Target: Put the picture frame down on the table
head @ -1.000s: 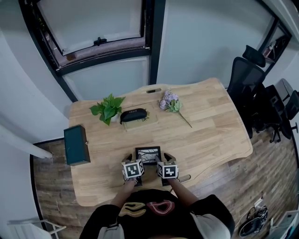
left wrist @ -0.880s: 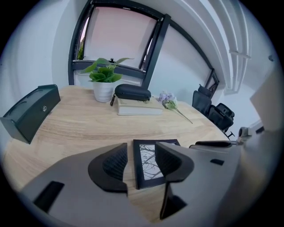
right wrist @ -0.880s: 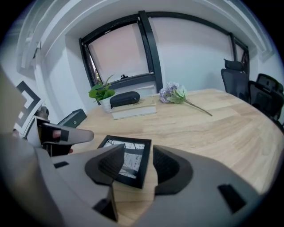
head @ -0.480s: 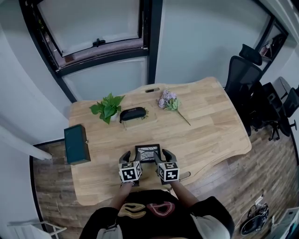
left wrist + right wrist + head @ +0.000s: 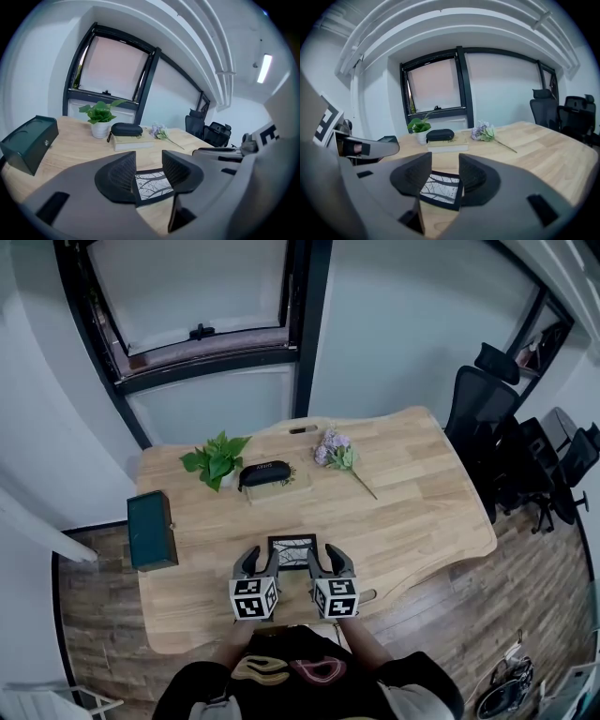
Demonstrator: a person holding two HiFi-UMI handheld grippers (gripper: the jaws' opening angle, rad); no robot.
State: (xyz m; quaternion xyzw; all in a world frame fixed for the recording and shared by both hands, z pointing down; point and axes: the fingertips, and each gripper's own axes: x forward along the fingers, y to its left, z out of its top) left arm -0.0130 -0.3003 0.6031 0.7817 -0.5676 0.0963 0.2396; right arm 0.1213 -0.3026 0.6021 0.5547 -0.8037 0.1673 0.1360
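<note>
Black-edged picture frame (image 5: 292,549) flat on the wooden bench (image 5: 422,493), near its front edge. Just beside it, left gripper (image 5: 255,565) and right gripper (image 5: 327,563), both spread wide, empty. Best drawn back level, clear of the corners.

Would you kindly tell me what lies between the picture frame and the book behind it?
Nothing: in the head view, only bare table separates the frame from the book. The left gripper view agrees.
</note>
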